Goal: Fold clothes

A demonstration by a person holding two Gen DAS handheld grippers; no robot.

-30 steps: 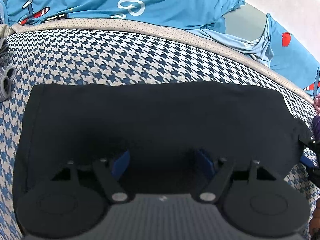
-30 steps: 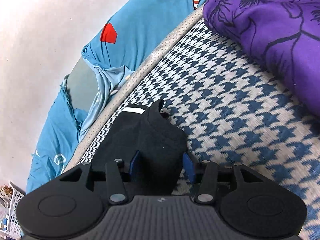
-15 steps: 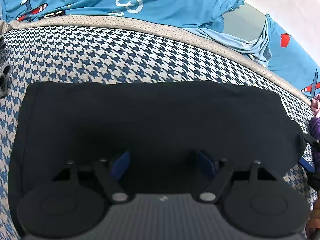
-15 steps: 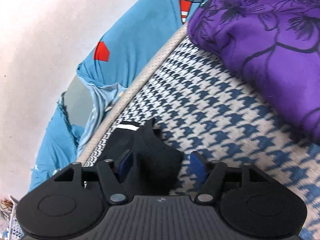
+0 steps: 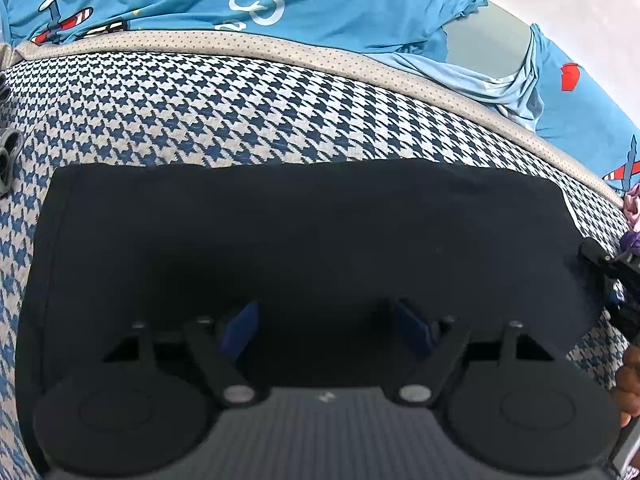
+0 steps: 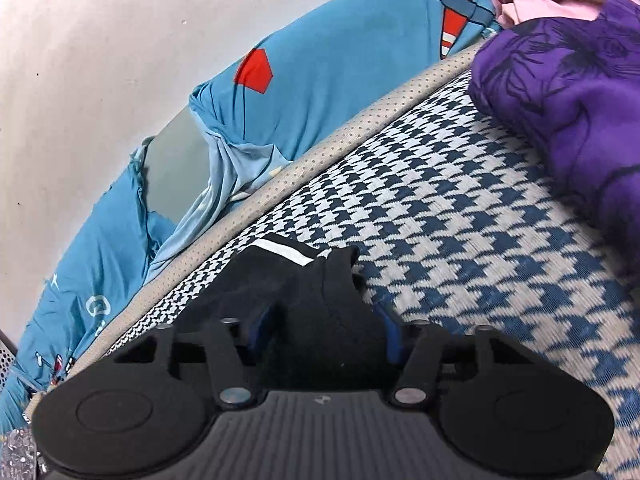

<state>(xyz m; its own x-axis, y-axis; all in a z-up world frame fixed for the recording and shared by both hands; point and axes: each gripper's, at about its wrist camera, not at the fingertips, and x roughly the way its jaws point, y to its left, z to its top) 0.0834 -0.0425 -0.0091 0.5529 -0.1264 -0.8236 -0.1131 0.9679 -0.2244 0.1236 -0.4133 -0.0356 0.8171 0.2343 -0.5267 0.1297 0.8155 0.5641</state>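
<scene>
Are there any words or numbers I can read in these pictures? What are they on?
No readable words or numbers.
Blue airplane sheet: white curly mark, not readable as letters.
Same sheet, left edge of the left wrist view: partly hidden black-and-white print, unreadable.
Left gripper and right gripper bodies: tiny pale emblem each, too small.
Black garment: plain white stripe only.

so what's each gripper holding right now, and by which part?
Right gripper: jaws have just been closing on a bunched corner of the black garment. Left gripper: open above the flat garment, holding nothing.
</scene>
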